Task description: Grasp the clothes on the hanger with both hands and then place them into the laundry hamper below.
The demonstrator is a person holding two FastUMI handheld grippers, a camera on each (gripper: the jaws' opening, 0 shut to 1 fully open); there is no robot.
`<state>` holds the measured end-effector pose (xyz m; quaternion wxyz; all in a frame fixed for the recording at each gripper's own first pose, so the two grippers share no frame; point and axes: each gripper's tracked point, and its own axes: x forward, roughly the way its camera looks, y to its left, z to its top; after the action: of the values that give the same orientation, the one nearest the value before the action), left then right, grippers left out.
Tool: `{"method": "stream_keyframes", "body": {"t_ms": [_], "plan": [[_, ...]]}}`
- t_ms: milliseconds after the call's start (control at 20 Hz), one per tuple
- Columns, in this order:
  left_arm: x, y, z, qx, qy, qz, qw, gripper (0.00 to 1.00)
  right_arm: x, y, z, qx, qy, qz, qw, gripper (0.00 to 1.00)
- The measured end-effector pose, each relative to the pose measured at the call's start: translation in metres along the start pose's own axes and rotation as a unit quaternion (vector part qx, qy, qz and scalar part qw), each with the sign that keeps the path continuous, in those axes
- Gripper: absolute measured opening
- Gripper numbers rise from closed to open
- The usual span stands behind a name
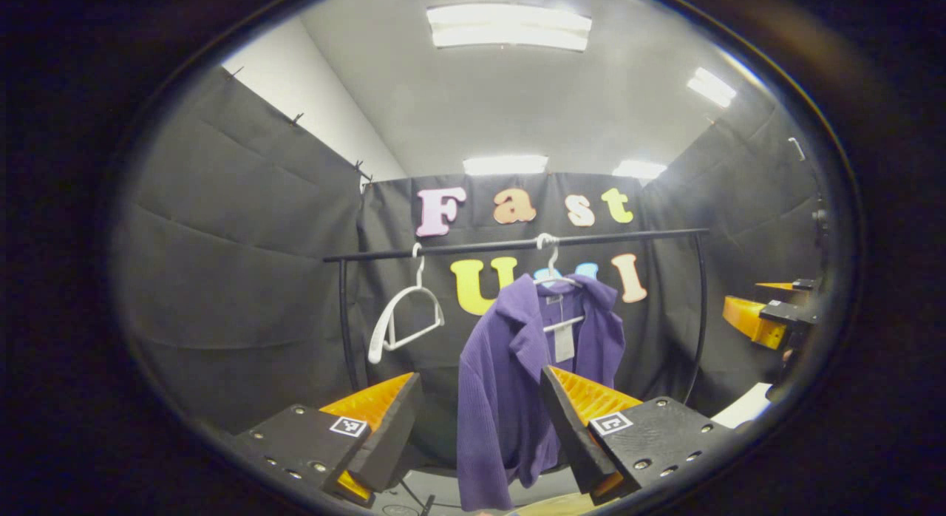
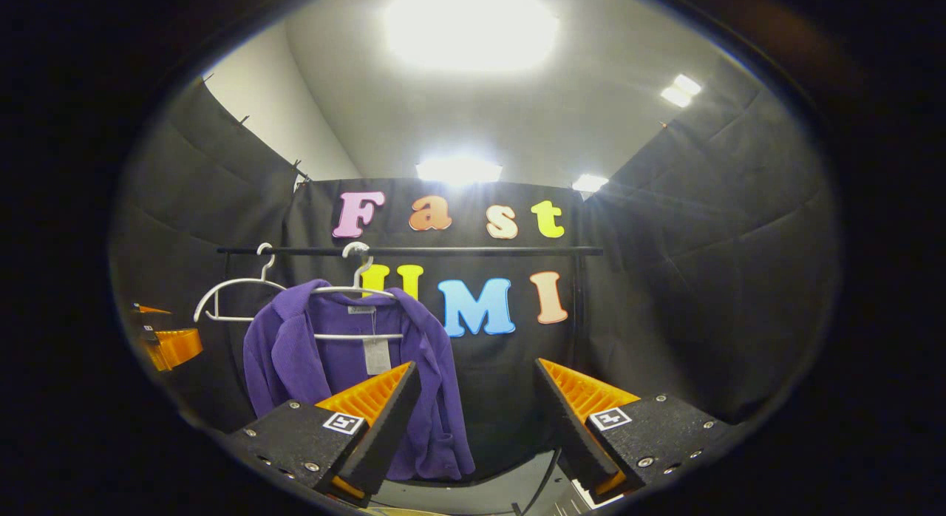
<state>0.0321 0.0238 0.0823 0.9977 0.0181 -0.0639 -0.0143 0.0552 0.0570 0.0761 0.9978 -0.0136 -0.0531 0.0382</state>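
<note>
the purple jacket (image 1: pixel 510 383) hangs open-fronted on a white hanger (image 1: pixel 556 279) hooked over a black rail (image 1: pixel 517 245), with a pale tag (image 1: pixel 565 342) dangling inside at the collar. in the left gripper view it sits at about 6 o'clock from the frame's centre, its lower part falling between the two fingers of the left tool (image 1: pixel 480 420); the jaws are spread wide, nothing is between them in contact, and the jacket looks to hang farther off than the fingertips. an empty white hanger (image 1: pixel 405 316) hangs tilted on the same rail at about 9 o'clock from the jacket. at 3 o'clock, near the edge of that view, part of the right tool (image 1: pixel 768 313) shows; from there i cannot tell how its jaws stand.

in the right gripper view the jacket (image 2: pixel 295 361) lies toward 8 o'clock, partly behind one finger of the right tool (image 2: pixel 477 420), whose jaws are spread apart and hold nothing. the empty hanger (image 2: pixel 236 290) hangs just beside the jacket at its 10 o'clock. a piece of the left tool (image 2: pixel 166 342) peeks in at 9 o'clock. the rail (image 2: pixel 480 250) runs across the black cloth wall (image 2: pixel 702 294), under bright ceiling lights (image 2: pixel 469 24).
</note>
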Motion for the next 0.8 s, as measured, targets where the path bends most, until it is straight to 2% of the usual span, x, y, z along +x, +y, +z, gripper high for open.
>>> {"method": "stream_keyframes", "body": {"t_ms": [200,250,300,450,500,800], "plan": [[0.023,-0.023,0.006,-0.025,0.005,-0.023,0.999,0.99,0.035,0.022,0.017,0.003,-0.004,0.034,0.999,0.94],[0.030,-0.026,0.000,-0.029,0.011,-0.022,0.999,0.93,0.045,0.023,0.018,0.001,-0.003,0.038,0.999,0.94],[0.036,-0.030,-0.004,-0.033,0.016,-0.019,0.999,0.99,0.053,0.026,0.019,0.001,-0.003,0.042,0.999,0.94],[0.061,-0.046,-0.026,-0.044,0.035,-0.008,0.998,0.99,0.084,0.036,0.002,0.012,0.009,0.062,0.998,0.94],[0.069,-0.049,-0.032,-0.042,0.039,0.000,0.998,0.93,0.095,0.038,-0.003,0.016,0.014,0.067,0.997,0.94],[0.119,-0.070,-0.055,-0.033,0.049,0.030,0.998,0.93,0.152,0.050,-0.033,0.021,0.028,0.098,0.995,0.94]]}}
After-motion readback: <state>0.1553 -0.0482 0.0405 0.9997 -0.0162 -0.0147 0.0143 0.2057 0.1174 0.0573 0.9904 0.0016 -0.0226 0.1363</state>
